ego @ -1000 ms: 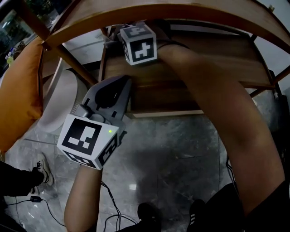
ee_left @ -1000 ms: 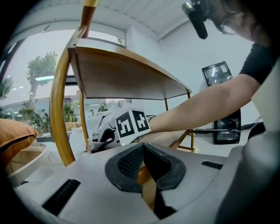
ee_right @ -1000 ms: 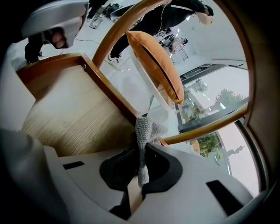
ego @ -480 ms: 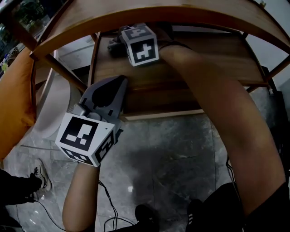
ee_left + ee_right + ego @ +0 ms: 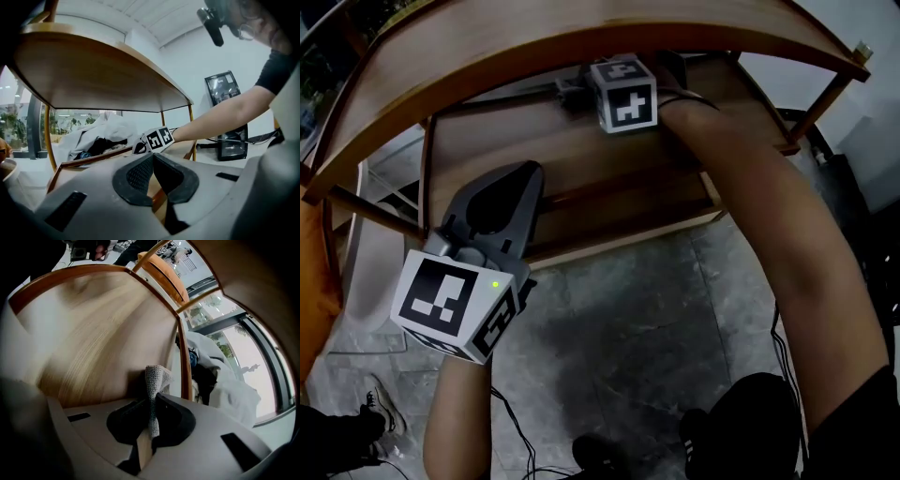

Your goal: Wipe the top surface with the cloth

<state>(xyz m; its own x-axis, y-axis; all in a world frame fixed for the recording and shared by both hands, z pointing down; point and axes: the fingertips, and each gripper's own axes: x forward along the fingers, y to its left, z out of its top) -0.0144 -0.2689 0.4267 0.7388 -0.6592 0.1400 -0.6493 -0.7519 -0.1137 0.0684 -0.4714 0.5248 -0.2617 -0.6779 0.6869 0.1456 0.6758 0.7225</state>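
– Cloth point(image 5: 154, 376): where is it found, and by what is it held?
– It is pinched in the right gripper point(image 5: 151, 404), whose jaws are closed on a fold of the grey knit, so that a tuft stands up past the tips. It is carried beneath the top surface point(image 5: 581, 28), over the lower shelf point(image 5: 581, 150) and close to that shelf's raised wooden rim. Whether the shelf is touched by it cannot be told.
– Why would it be held so low?
– The wiping of the top board is judged not to have begun, since the cloth is kept under that board and not upon it. By so narrow a pinch, a free end is left for rubbing.
– And the left gripper point(image 5: 152, 161)?
– Its pads are pressed together at the tips, and nothing is gripped. It is held in front of the lower shelf's edge, apart from the work, presumably so that the right arm's way is kept free.
– Can any writing be read?
– None. Only black-and-white square markers are borne on the grippers' cubes. No brand or label can be made out on the wood, on the white heap of fabric point(image 5: 101, 133) or on the black cabinet point(image 5: 227, 117).
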